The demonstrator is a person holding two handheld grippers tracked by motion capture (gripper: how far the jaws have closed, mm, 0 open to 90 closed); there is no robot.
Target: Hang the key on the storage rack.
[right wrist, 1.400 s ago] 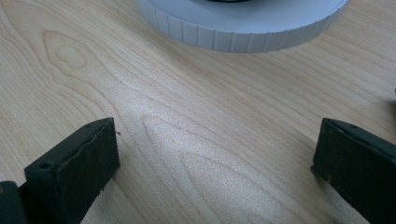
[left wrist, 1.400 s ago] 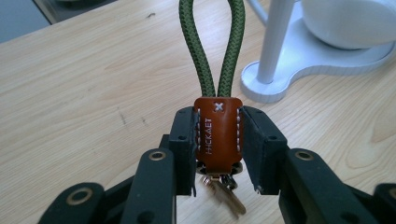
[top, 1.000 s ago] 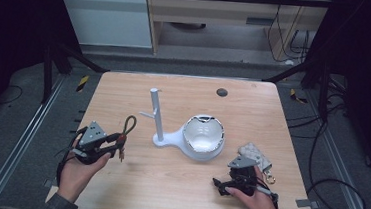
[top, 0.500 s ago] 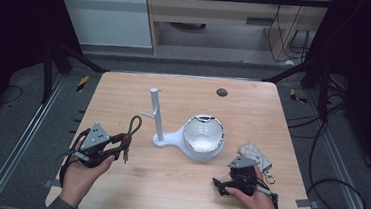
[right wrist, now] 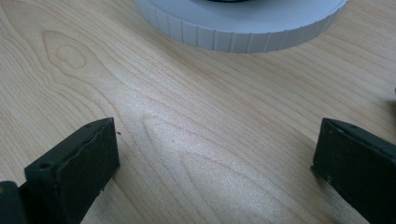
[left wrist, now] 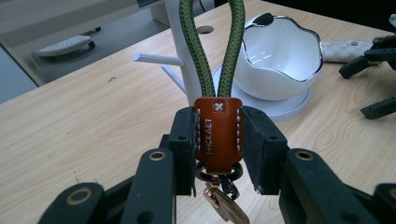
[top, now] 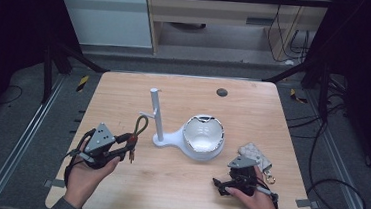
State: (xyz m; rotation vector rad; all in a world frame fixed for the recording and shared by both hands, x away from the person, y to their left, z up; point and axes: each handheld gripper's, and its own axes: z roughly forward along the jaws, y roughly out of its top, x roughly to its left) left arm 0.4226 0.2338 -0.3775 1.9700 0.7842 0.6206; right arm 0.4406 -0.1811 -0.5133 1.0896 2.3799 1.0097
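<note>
The left claw (left wrist: 217,140) pinches the brown tab of a green-looped keychain (left wrist: 217,133), held near the white stand (top: 156,117), seemingly above the tabletop (top: 253,110). The right claw (right wrist: 215,163) rests spread apart.

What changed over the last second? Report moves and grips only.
The left gripper, shut on the brown leather key fob with green cord loop, carried it a little toward the white peg stand. The right gripper, open, the white scalloped bowl and the patterned pouch stayed put.

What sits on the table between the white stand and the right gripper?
A white bowl on the stand's base, then bare wood up to the right gripper, as the high view shows.
</note>
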